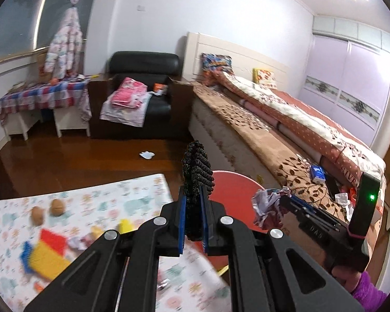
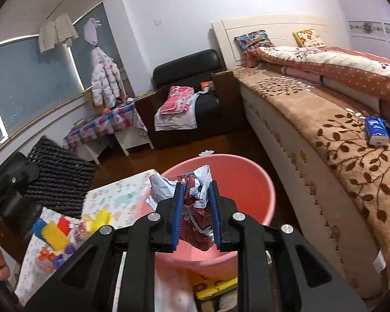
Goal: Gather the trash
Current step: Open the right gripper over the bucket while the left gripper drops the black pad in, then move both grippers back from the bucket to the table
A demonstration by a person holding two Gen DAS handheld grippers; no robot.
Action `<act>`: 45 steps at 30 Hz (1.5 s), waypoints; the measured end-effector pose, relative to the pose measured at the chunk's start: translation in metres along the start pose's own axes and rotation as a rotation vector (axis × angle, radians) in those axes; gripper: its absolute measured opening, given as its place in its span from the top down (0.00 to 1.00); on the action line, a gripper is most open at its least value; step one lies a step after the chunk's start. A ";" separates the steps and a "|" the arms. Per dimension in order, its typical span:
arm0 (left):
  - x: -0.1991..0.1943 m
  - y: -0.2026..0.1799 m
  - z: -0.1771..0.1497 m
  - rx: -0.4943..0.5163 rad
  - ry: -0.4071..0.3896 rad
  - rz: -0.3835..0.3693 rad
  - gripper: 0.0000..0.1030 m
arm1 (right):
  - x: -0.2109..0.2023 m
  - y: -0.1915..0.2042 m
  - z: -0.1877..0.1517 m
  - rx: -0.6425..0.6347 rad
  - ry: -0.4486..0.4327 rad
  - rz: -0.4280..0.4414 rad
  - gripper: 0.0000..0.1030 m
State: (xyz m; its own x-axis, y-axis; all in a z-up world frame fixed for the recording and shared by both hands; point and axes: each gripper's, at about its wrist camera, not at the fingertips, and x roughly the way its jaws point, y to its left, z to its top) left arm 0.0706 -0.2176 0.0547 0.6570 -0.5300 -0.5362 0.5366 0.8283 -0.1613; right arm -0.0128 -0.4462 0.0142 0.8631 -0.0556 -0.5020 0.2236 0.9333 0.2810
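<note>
From the left wrist camera, the left gripper has its blue-padded jaws pinched narrow on a dark, ribbed, speckled mat, seen edge-on and standing up between the pads. Below it lies a patterned play mat with two brown rounded items and blurred red, yellow and blue toy blocks. A pink plastic basin sits just beyond the fingers, beside the bed. To the right, the right gripper carries a crumpled paper wad; a scrap of white paper lies on the wooden floor near a black armchair. From the right wrist camera, the right gripper is clamped on the crumpled paper wad — white and dark red — held over the pink plastic basin. The dark mat shows flat-on at left, hanging from the left gripper. A blue tissue pack rests on the bed's brown leaf-patterned blanket.
</note>
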 end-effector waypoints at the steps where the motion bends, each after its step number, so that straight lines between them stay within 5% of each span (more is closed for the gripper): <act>1: 0.013 -0.010 0.002 0.010 0.011 -0.006 0.92 | 0.003 -0.005 0.001 0.000 -0.002 -0.001 0.80; 20: 0.128 -0.043 -0.030 0.059 0.184 -0.041 0.92 | 0.058 -0.023 -0.006 -0.037 0.066 -0.022 0.80; 28: 0.132 -0.036 -0.037 0.054 0.196 -0.041 0.89 | 0.066 -0.018 -0.013 -0.042 0.088 -0.029 0.80; 32: 0.129 -0.034 -0.035 0.031 0.201 -0.049 0.57 | 0.066 -0.018 -0.013 -0.039 0.102 -0.035 0.74; 45: 0.081 -0.038 -0.022 0.025 0.130 -0.029 0.56 | 0.034 -0.010 -0.006 -0.018 0.068 0.003 0.66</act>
State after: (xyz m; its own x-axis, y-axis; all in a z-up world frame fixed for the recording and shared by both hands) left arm 0.0924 -0.2883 -0.0007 0.5673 -0.5246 -0.6348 0.5689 0.8070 -0.1585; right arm 0.0114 -0.4550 -0.0108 0.8308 -0.0287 -0.5559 0.2119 0.9398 0.2682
